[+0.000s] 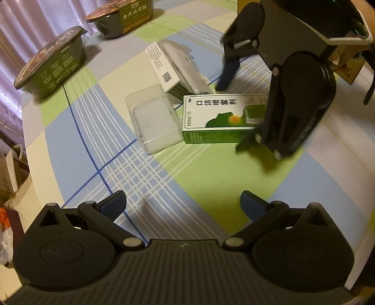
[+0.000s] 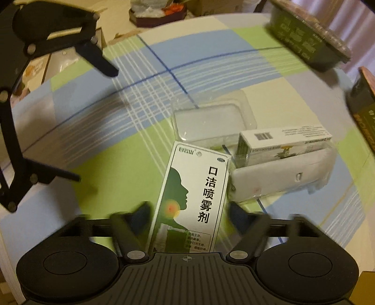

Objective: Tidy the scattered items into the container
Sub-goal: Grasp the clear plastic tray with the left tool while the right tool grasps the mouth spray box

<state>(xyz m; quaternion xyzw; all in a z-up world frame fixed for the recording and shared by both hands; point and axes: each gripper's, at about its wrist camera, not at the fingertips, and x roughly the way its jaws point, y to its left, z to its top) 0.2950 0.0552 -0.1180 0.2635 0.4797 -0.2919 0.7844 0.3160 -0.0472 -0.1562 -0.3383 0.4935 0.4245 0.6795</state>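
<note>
A green and white spray box (image 1: 218,117) lies flat on the checked tablecloth. My right gripper (image 1: 236,110) straddles it, one finger on each long side. In the right wrist view the box (image 2: 194,194) runs between the blurred fingertips (image 2: 141,217), and the right gripper (image 2: 188,217) looks open, with small gaps at both sides. A clear empty plastic tray (image 1: 154,119) (image 2: 211,122) sits beside the box. A white barcode box (image 1: 161,65) (image 2: 281,138) rests on a white plastic tray (image 1: 189,68) (image 2: 281,180). My left gripper (image 1: 184,204) (image 2: 91,122) hovers open and empty over bare cloth.
Two dark lidded food bowls (image 1: 54,63) (image 1: 121,16) stand at the far left by the curtain; they also show as bowls (image 2: 309,40) at the right. A cardboard box (image 1: 349,68) sits far right. The table edge (image 1: 28,131) drops to floor clutter.
</note>
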